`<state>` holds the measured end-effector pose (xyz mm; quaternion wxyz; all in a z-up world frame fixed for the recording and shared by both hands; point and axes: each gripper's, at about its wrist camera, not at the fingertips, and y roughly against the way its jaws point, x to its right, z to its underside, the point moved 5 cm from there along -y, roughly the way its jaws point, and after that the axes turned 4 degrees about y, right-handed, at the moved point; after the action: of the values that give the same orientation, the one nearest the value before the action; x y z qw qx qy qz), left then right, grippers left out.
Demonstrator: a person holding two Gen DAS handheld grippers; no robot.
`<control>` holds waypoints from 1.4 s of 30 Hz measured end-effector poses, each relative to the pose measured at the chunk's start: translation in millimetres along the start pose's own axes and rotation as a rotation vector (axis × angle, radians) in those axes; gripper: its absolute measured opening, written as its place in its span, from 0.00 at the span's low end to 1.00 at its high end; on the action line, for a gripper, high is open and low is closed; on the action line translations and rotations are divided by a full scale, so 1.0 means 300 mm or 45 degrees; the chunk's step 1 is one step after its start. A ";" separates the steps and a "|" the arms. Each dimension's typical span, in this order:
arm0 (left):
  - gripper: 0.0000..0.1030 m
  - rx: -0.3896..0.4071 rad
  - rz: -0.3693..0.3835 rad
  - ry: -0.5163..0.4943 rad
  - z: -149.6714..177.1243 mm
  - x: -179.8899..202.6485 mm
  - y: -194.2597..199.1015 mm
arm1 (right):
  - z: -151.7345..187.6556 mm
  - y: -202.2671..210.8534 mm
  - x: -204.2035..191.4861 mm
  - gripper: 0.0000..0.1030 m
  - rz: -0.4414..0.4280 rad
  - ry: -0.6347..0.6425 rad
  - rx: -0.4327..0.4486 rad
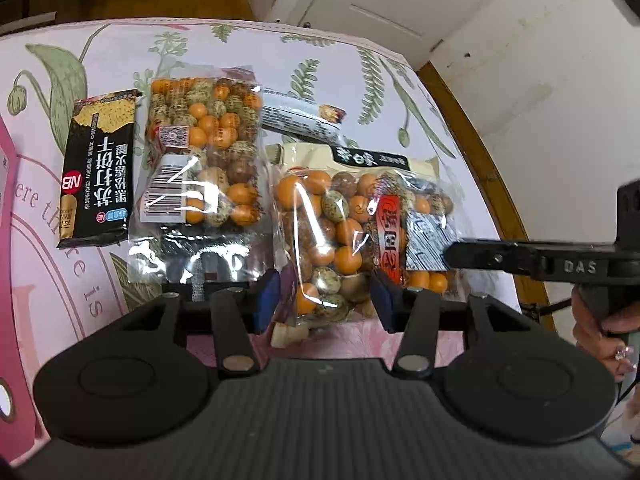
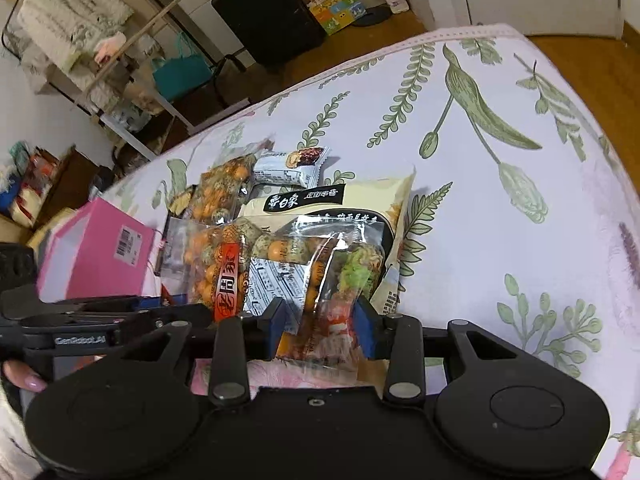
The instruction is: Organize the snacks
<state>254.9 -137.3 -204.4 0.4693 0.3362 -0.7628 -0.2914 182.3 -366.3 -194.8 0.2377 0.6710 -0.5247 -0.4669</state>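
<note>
Snacks lie on a floral tablecloth (image 1: 360, 60). A clear bag of orange and speckled coated nuts (image 1: 332, 232) with a red label lies in front of my left gripper (image 1: 326, 304), whose open jaws straddle its near end. A second nut bag (image 1: 204, 152) lies left of it, beside a black cracker pack (image 1: 98, 168). My right gripper (image 2: 320, 324) is open around the near end of a snack pouch (image 2: 340, 304) lying on a cream noodle packet (image 2: 328, 200). The right gripper's side (image 1: 520, 260) shows at the nut bag's right edge.
A small white bar wrapper (image 2: 288, 164) lies behind the bags. A pink box (image 2: 96, 256) stands at the left side of the table. The round table's wooden rim (image 1: 480, 152) curves at the right. A black suitcase (image 2: 268, 12) and shelves stand on the floor beyond.
</note>
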 end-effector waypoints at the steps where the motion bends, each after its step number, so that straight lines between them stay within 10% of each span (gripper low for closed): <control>1: 0.45 -0.004 0.001 -0.015 0.004 0.010 0.006 | -0.001 0.001 -0.009 0.42 0.033 0.009 -0.017; 9: 0.45 -0.051 0.032 -0.070 0.076 0.064 0.060 | 0.027 0.037 -0.067 0.50 0.142 0.019 -0.071; 30: 0.47 -0.085 -0.023 0.044 0.227 0.020 0.018 | 0.176 -0.053 -0.073 0.45 0.038 -0.036 -0.141; 42: 0.48 -0.129 -0.032 -0.097 0.246 0.066 0.071 | 0.202 -0.019 -0.122 0.44 0.018 0.068 -0.180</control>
<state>176.0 -130.6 -206.6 0.4527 0.3104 -0.7600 -0.3479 131.6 -320.0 -212.9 0.3017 0.6611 -0.4885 -0.4830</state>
